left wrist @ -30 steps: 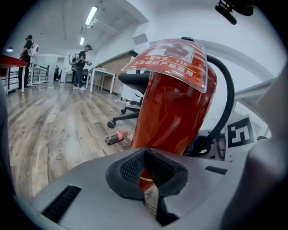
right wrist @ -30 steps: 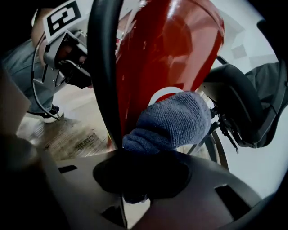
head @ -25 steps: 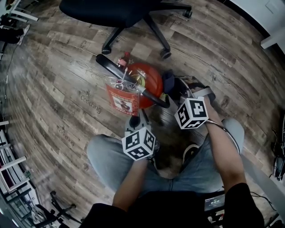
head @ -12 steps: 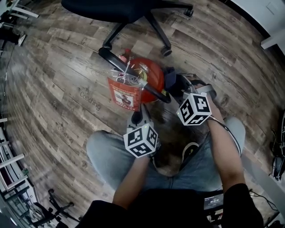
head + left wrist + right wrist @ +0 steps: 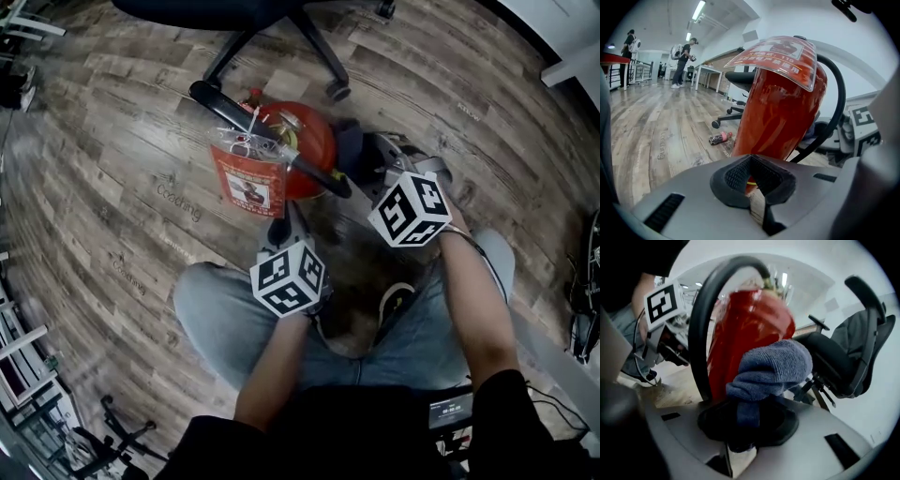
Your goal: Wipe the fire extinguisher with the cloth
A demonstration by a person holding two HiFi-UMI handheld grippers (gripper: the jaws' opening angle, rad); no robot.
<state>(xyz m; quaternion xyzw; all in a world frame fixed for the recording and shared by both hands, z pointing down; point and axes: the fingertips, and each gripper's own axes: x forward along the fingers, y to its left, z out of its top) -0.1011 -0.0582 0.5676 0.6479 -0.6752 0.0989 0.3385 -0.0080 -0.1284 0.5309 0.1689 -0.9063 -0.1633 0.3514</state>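
right tongs (image 5: 745,417), clamped on blue-grey terry cloth (image 5: 771,365), should rub firmly down the red cylindrical fire extinguisher (image 5: 752,317) just ahead while closed, empty left tongs (image 5: 753,177) steady it.

The scene is taken steeply from above in the head view, over the person's knees, with the fire extinguisher (image 5: 305,150) at middle range on the wooden floor (image 5: 122,187). The left gripper view is set low by the floor and faces the fire extinguisher (image 5: 778,108) from very near. The right gripper view is turned on it from the opposite side, equally close. The extinguisher and the office chair (image 5: 848,352) are shared by all three views. The right marker cube (image 5: 865,124) is caught in the left gripper view, and the left marker cube (image 5: 663,303) in the right gripper view.
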